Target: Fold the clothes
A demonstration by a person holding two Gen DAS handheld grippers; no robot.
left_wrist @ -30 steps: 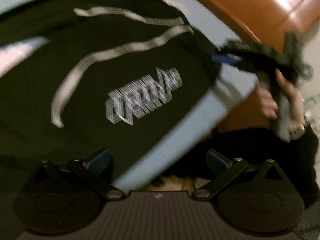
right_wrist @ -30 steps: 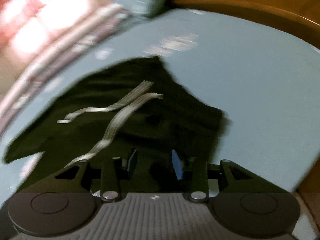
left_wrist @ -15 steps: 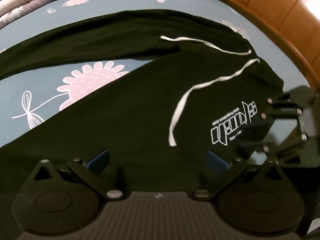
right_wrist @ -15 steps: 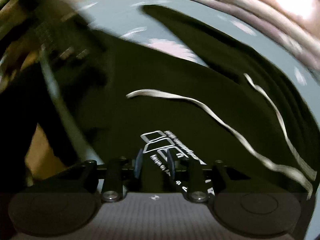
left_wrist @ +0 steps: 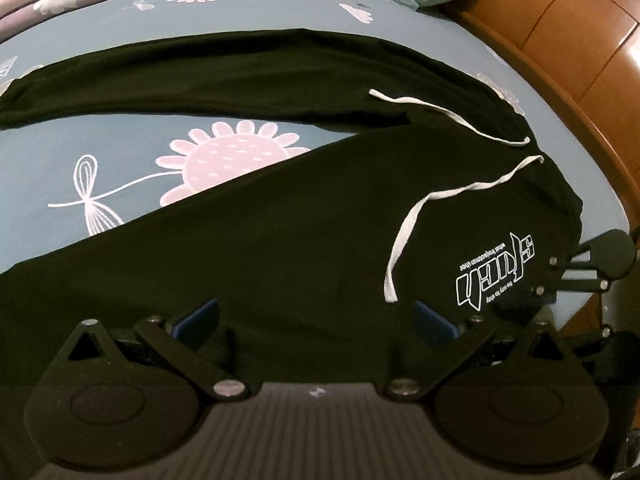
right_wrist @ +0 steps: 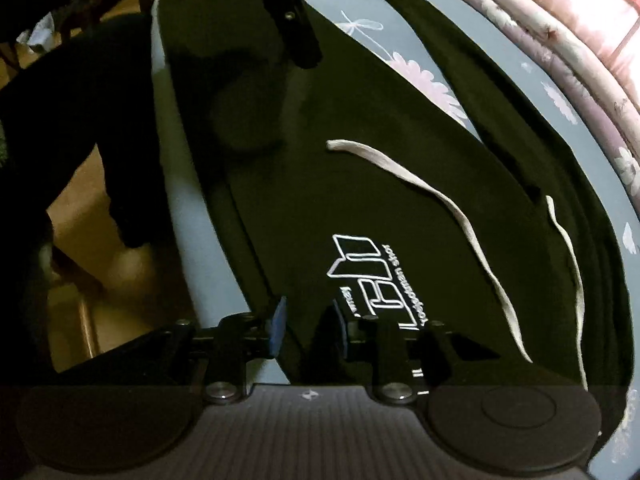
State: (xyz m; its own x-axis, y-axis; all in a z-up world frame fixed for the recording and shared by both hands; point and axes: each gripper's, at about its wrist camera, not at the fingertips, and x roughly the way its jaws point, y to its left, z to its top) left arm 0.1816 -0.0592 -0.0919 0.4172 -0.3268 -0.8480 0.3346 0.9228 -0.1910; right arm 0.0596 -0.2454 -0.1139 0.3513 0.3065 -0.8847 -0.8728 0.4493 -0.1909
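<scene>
Closing right gripper [right_wrist: 306, 326] jaws on black trousers [right_wrist: 360, 184] waistband edge.

Wooden headboard [left_wrist: 580, 36], floral blue bedsheet [left_wrist: 120, 152]

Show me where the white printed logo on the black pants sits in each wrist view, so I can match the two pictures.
Left wrist: the logo is at lower right, upside down, near the pants' waist end, just left of the right gripper.
Right wrist: the logo is low centre, just above the fingers.
Shared landmark: the long white drawstring, running beside the logo in both.
</scene>
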